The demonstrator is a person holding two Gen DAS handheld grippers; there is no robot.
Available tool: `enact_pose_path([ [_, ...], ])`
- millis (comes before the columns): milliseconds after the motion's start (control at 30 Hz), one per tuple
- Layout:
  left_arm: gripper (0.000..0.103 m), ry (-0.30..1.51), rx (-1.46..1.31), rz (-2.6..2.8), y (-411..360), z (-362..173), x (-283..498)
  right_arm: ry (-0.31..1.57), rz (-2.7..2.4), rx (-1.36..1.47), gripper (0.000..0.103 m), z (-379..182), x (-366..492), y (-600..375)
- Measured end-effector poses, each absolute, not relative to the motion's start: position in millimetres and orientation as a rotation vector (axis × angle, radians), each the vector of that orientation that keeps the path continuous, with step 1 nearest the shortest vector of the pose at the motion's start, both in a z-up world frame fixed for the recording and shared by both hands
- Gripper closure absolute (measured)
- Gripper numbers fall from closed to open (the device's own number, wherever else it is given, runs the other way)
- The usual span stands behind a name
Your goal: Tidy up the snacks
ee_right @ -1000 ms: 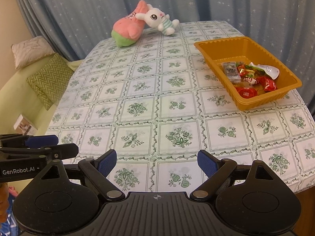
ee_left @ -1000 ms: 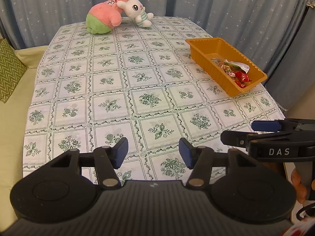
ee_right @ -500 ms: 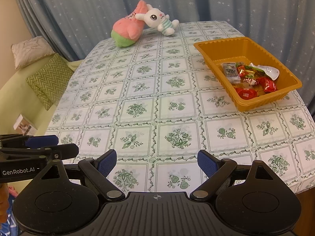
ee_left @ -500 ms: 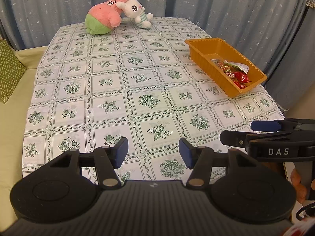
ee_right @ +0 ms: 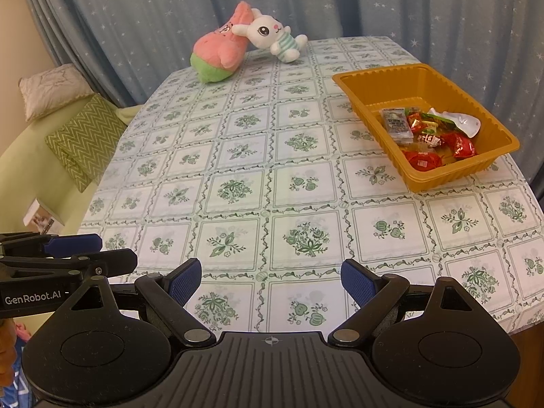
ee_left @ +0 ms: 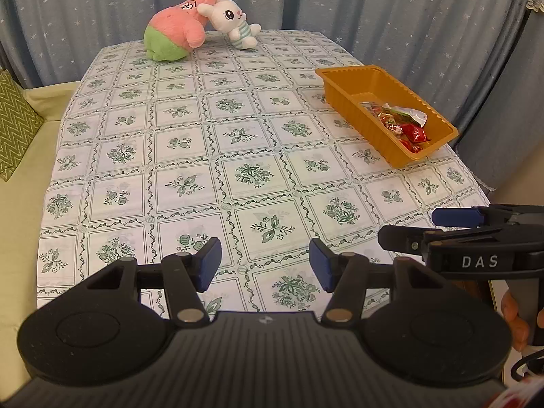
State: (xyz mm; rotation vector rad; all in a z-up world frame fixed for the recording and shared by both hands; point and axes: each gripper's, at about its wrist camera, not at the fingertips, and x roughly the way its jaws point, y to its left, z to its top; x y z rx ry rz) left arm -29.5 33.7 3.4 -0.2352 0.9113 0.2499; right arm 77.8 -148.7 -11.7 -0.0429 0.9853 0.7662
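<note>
Both tongs empty over the near edge, snacks in the tray.

I see my left tongs (ee_left: 265,265) partly open with nothing between the blue pads, hanging over the near edge of the tabletop (ee_left: 210,156). My right tongs (ee_right: 270,282) stand wider, also empty, over the same edge; each pair shows from the side in the other's view. The snacks (ee_right: 428,132), red wrappers, a grey packet and a white pouch, lie piled in the nearer end of the orange tray (ee_right: 384,78), which sits by the right edge of the tabletop, well apart from both tongs. At the far edge a pink plush (ee_left: 176,34) and a white bunny (ee_left: 233,22) lean against each other. A green cushion (ee_right: 85,136) lies off the left edge.
</note>
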Motion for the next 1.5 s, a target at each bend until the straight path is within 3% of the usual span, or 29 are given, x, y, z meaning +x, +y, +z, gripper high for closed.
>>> enact_pose_path([
  [1500, 0.049, 0.909, -0.228, 0.239, 29.2, 3.9, -23.5, 0.984, 0.767, -0.043, 0.014, -11.0, 78.8, -148.9],
])
